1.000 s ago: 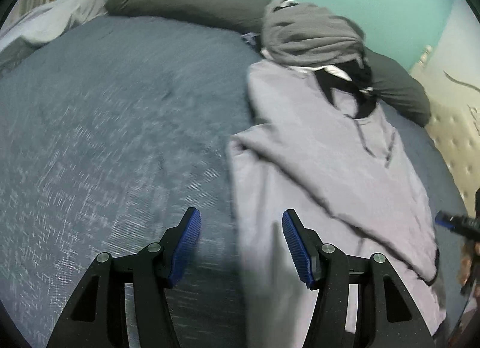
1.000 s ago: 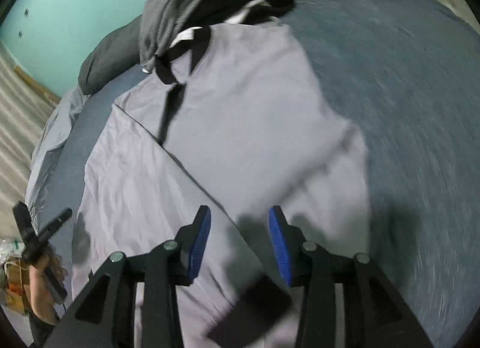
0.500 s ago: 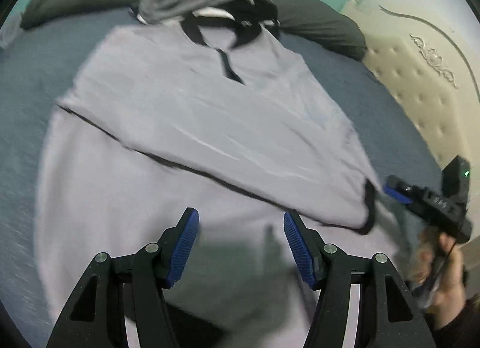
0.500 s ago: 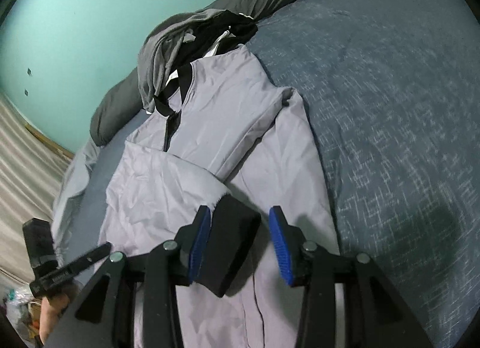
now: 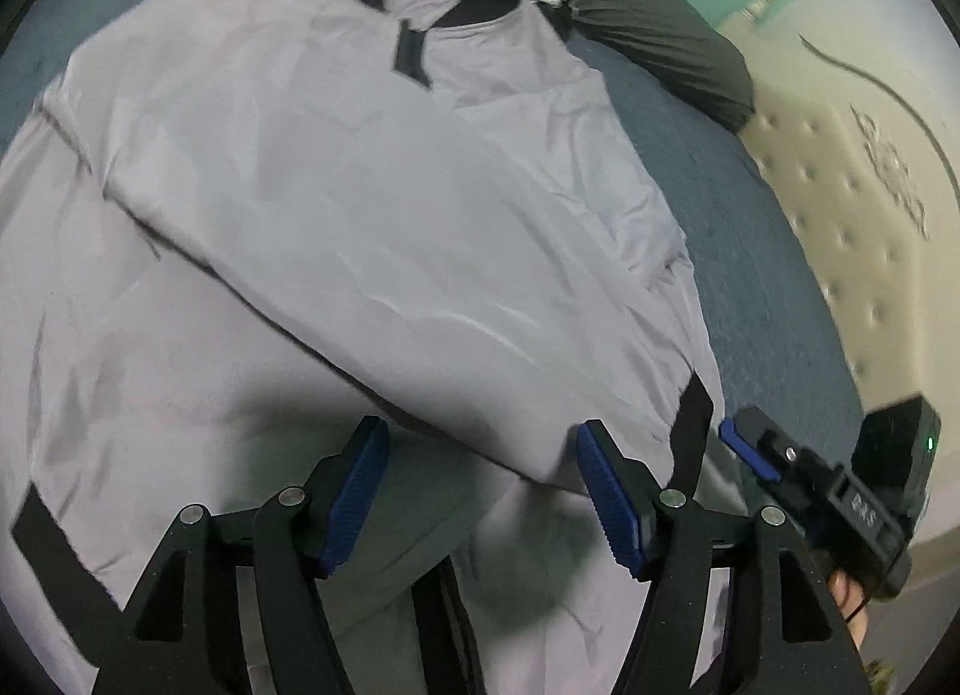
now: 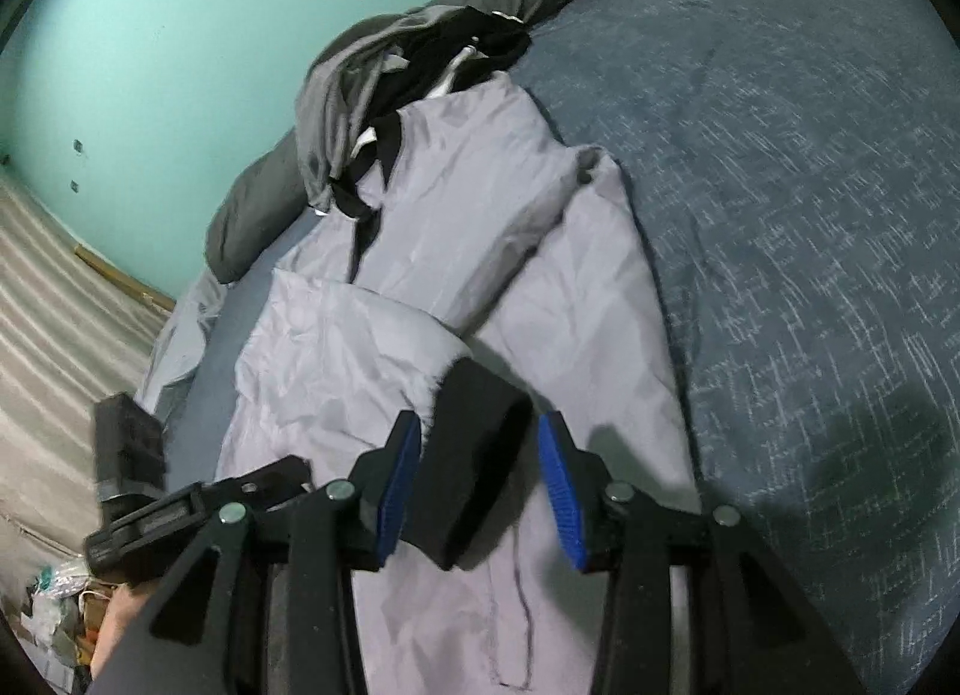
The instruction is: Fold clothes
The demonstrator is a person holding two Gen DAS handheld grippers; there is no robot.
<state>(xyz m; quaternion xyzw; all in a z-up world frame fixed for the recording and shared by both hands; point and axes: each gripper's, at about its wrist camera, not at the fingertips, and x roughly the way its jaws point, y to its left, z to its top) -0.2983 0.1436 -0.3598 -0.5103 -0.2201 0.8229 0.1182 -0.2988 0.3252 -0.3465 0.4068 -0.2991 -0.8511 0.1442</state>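
Right gripper [image 6: 477, 482] gaped around black cuff [image 6: 474, 455], unpinched; left gripper [image 5: 480, 491] wide, empty. Grey jacket [image 5: 336, 203]: thin, limp, probably slippery. Best pinched at firmer cuff.

Each camera sits on its gripper and looks forward along the blue-padded fingers [image 5: 354, 491], close above the bed [image 6: 810, 185]. The left wrist view faces the grey shirt [image 5: 360, 203] toward its collar, with the tufted headboard [image 5: 852, 203] at right. The right wrist view faces the same way — teal wall [image 6: 180, 35] at left. Both share the shirt and the clothes pile [image 6: 372, 89] — and each catches the other gripper.
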